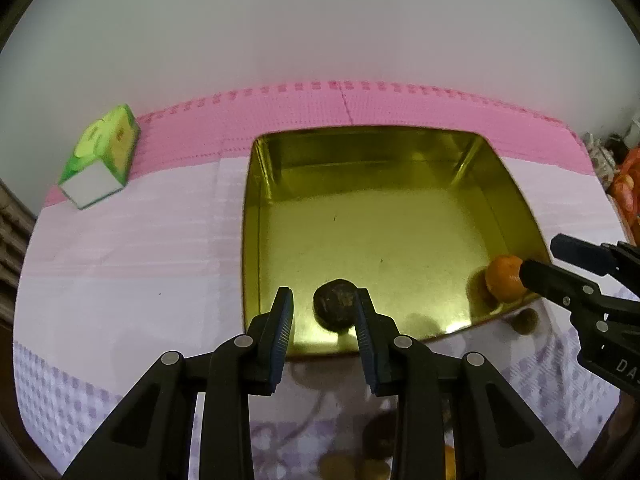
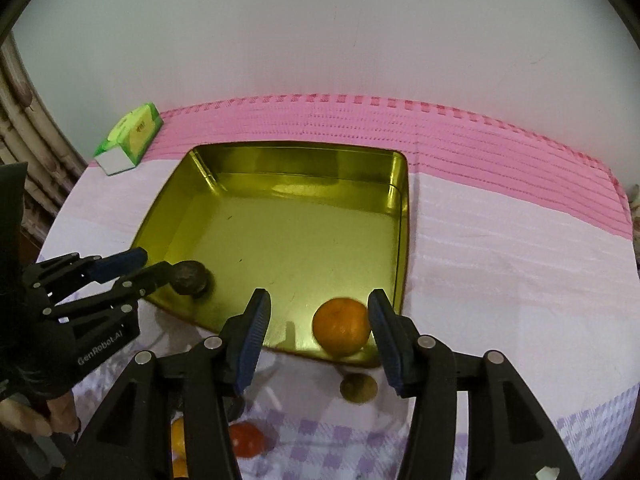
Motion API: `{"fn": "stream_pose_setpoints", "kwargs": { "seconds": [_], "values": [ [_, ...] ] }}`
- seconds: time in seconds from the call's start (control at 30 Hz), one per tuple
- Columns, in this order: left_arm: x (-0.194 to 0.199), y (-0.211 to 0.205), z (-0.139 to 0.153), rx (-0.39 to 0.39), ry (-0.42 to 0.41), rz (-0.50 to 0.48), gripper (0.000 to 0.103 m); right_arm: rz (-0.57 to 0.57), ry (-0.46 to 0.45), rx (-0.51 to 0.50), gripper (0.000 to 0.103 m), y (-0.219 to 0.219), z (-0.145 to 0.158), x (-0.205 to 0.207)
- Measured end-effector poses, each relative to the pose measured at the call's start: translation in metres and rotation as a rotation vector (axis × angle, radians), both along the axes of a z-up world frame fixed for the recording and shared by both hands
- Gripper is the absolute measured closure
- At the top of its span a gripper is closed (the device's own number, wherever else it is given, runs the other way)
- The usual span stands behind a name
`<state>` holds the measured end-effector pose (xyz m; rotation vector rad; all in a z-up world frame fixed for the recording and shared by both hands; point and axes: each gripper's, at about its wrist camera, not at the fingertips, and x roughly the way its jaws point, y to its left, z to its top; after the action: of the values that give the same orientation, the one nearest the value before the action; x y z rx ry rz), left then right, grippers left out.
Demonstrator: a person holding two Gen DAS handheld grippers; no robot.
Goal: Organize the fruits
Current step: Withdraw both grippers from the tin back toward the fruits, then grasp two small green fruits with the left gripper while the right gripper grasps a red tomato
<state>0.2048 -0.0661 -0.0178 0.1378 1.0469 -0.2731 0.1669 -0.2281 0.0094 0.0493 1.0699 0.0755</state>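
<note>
Right wrist view shows a round orange tangerine (image 2: 341,327) and a dark wrinkled fruit (image 2: 191,278) lying in the shallow gold metal tray (image 2: 280,168), right gripper (image 2: 319,312) and left gripper (image 2: 154,266) both spread and empty, several fruits (image 2: 246,438) left on the near cloth.

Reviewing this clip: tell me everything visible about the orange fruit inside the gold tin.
The round orange citrus fruit, a mandarin by its look, has dimpled, slightly glossy peel, whole and unpeeled. It rests on the floor of the shallow square gold metal tin, in the near corner close to the rim, with its reflection beside it. It lies between the open right gripper pads, nearer one pad; actual contact cannot be told. The dark round fruit sits apart, across the tin.
</note>
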Motion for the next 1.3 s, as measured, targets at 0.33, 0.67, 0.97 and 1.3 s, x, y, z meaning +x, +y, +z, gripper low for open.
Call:
{"fn": "stream_pose_setpoints", "kwargs": {
  "seconds": [0.33,0.67,0.97,1.3],
  "values": [
    [-0.059,0.029,-0.005,0.005,0.031,0.031,0.070,0.032,0.036,0.001,0.055,0.002,0.000,-0.065],
    [-0.112,0.049,-0.029,0.019,0.080,0.050,0.070,0.034,0.086,0.007,0.055,0.011,-0.022,-0.114],
    [-0.125,0.056,-0.027,-0.002,0.068,0.058,0.070,-0.012,0.091,0.016,0.055,-0.004,-0.032,-0.123],
    [-0.116,0.049,-0.038,-0.027,0.107,0.023,0.070,-0.037,0.094,0.037,0.055,-0.015,-0.037,-0.116]
  ]
}}
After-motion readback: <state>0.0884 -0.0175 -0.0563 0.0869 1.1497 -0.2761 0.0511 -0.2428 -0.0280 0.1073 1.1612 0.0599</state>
